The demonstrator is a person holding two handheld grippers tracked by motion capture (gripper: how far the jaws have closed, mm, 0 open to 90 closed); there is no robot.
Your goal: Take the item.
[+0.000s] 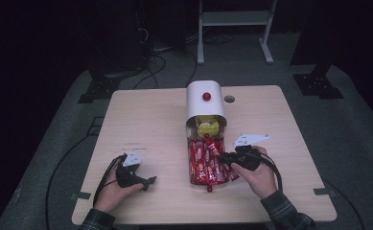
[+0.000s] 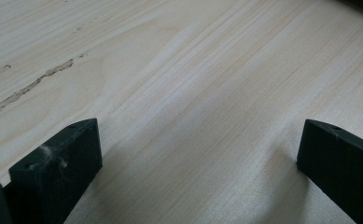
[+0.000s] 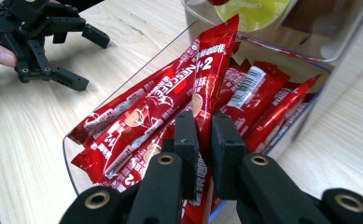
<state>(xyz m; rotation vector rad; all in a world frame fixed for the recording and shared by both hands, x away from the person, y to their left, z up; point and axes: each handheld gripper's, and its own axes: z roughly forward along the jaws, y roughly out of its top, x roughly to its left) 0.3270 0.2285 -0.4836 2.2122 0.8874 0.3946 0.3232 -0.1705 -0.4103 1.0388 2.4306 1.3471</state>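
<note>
Shiny red coffee stick [image 3: 207, 88], long and thin, crinkly foil with white letters. Pinched between the black jaws of the right gripper [image 3: 203, 140], tip sticking up over the clear box [image 3: 81, 140]. More red sticks [image 3: 137, 121] piled inside that box, flat and slippery looking. See-through plastic walls, smooth, rounded corners. Behind it a white rounded lid [image 1: 204, 98] with a small red knob [image 1: 206, 96], tipped back, something yellow [image 1: 207, 127] under it. Left gripper [image 1: 145, 182] resting on the table [image 1: 145, 120], jaws wide apart, nothing between them. Pale wood tabletop, smooth, fine straight grain, one rough scratch [image 2: 30, 86]. Round hole [image 1: 229, 99] near the far edge. Dark room, grey floor, cables [image 1: 153, 67], white frame legs [image 1: 234, 28] behind.
</note>
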